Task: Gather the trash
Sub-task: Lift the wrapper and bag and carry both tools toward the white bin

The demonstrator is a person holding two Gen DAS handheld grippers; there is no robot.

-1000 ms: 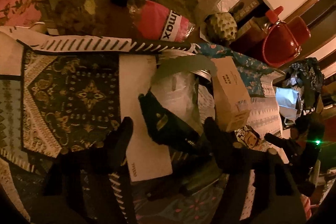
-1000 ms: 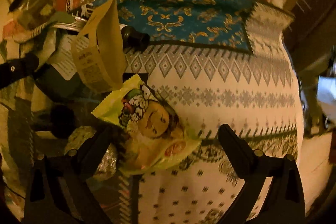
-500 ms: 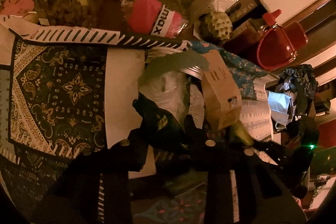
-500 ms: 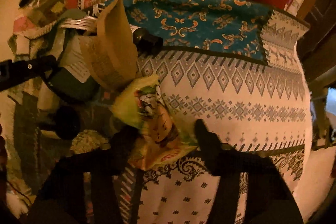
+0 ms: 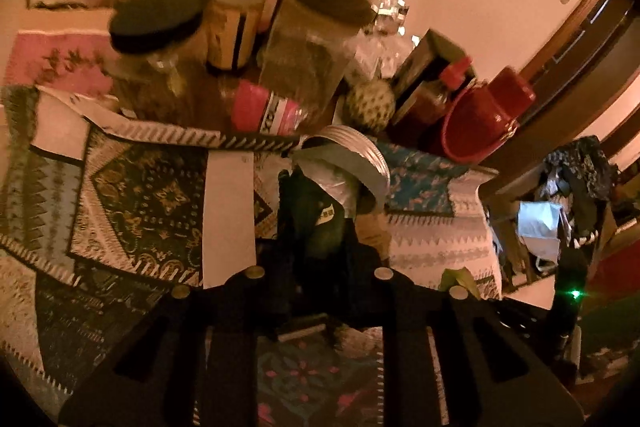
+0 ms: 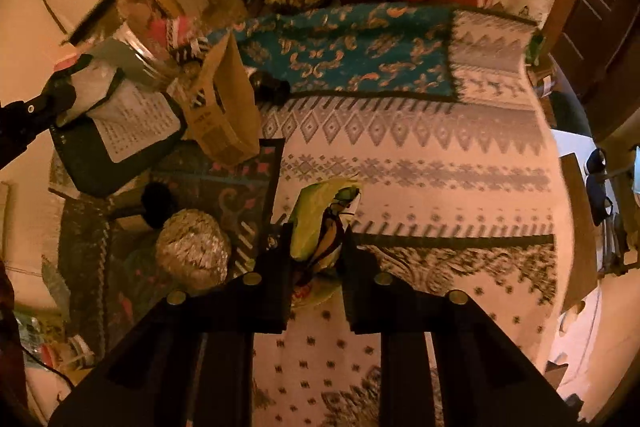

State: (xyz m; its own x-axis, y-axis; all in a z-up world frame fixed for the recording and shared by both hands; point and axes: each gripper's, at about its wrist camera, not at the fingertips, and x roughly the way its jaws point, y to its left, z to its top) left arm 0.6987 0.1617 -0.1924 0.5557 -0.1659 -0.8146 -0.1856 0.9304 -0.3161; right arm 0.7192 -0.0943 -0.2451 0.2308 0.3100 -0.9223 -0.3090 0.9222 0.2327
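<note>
Pinching a yellow-green snack wrapper (image 6: 326, 223) between its two black fingers, the right gripper (image 6: 316, 255) holds it crumpled and upright above the white patterned tablecloth (image 6: 420, 167). To the left of it lies a ball of crumpled foil (image 6: 192, 251), near the gripper and apart from the wrapper. Farther off on the left stands a brown paper bag (image 6: 226, 107), and beside that a dark green pouch (image 6: 108, 147) with a white printed label.

The left gripper (image 5: 318, 259) is closed on that same dark green pouch (image 5: 312, 215), which rises between its fingers; the pouch's pale upper part reaches toward a round metal lid (image 5: 360, 147) just beyond. A white paper sheet (image 5: 228, 211) lies on the cloth to the left of the pouch. At the far side crowd a pink packet (image 5: 260, 105), glass jars, a bottle (image 5: 236, 15) and a red jug (image 5: 488, 123) on the right. The far clutter is blurred.
</note>
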